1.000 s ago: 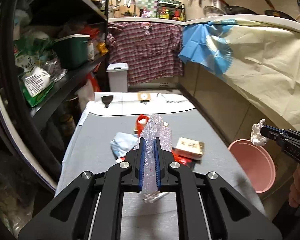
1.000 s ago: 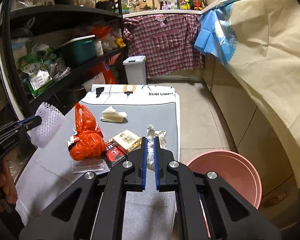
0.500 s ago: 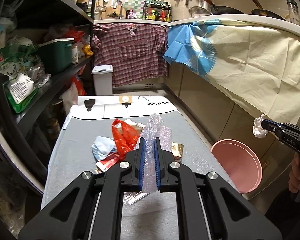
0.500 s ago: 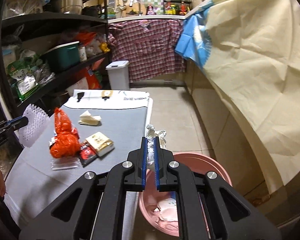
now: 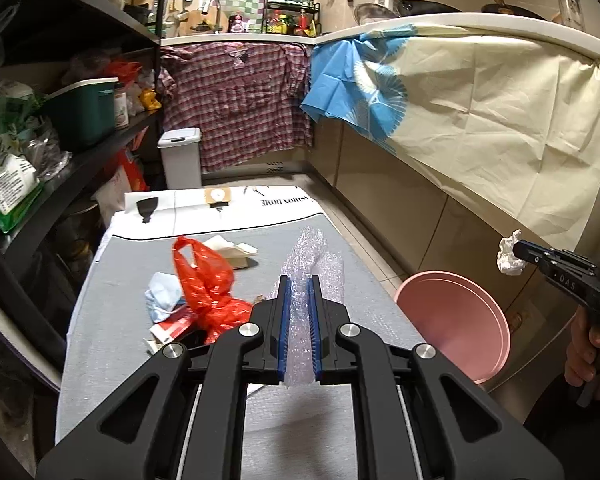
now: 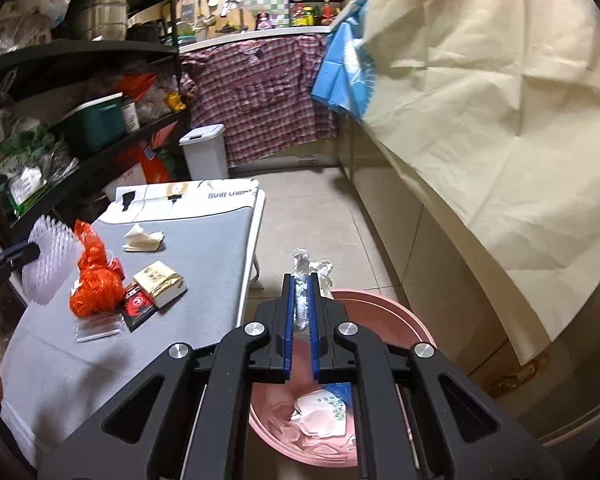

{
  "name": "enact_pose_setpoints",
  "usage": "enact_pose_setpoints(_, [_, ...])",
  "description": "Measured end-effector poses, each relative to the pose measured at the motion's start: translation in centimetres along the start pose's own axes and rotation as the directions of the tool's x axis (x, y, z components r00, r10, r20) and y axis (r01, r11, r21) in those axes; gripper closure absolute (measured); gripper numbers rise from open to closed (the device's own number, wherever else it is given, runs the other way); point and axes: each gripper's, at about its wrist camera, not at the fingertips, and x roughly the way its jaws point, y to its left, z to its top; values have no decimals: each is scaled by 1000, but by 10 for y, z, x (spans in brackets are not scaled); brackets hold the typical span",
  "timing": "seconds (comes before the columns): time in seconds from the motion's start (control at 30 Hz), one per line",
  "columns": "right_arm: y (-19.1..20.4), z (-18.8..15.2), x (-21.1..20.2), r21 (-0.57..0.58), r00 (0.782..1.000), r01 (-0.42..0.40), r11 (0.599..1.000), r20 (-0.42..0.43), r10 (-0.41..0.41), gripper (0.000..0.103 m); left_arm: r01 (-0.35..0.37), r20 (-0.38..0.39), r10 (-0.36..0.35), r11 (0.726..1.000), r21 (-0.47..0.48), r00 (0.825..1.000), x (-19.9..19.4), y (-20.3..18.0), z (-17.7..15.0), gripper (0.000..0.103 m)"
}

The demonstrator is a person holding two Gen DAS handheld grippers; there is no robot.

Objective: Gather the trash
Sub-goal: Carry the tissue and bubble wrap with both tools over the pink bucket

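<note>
My left gripper (image 5: 299, 284) is shut on a clear piece of bubble wrap (image 5: 314, 252), held above the grey table (image 5: 112, 344). My right gripper (image 6: 300, 280) is shut on a crumpled white tissue (image 6: 302, 264) and hangs over the pink basin (image 6: 408, 320) on the floor right of the table. The left wrist view shows that tissue (image 5: 508, 258) at the right gripper's tip (image 5: 520, 250), above the basin (image 5: 460, 320). On the table lie an orange plastic bag (image 6: 96, 280), a blue cloth (image 5: 164, 298), a yellow packet (image 6: 160, 278), a red and black wrapper (image 6: 138, 304) and a clear sachet (image 6: 98, 328).
White trash (image 6: 320, 414) lies inside the basin. A folded tissue (image 6: 142, 238) rests farther back on the table. Dark shelves (image 5: 72, 160) stand along the left, a white bin (image 5: 180, 158) at the far end, and a cloth-covered counter (image 5: 480, 120) runs along the right.
Both grippers have swung to the right with their loads. The right gripper has gone from above the table's edge to over the pink basin.
</note>
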Motion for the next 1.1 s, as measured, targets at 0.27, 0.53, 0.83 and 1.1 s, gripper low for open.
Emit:
enact_pose_setpoints(0.27, [-22,-1,4,24,1000,31,999,-4,-31,96,18,-23,-18,1000,-7,1000,10,-18,-3,94])
enact_pose_setpoints(0.53, [-36,-2,4,52,1000,23,998,2,-23,96,48,-38,-47,999,12,998,20,-43,-3,94])
enact_pose_setpoints(0.83, [-46,0,8,73,1000,22,997,-1,-22,96,105,-66,-103,994,29,993,44,-81,-1,94])
enact_pose_setpoints(1.1, [-55,0,16,108,1000,11,994,-24,-8,96,189,-119,-182,981,51,976,76,-118,0,94])
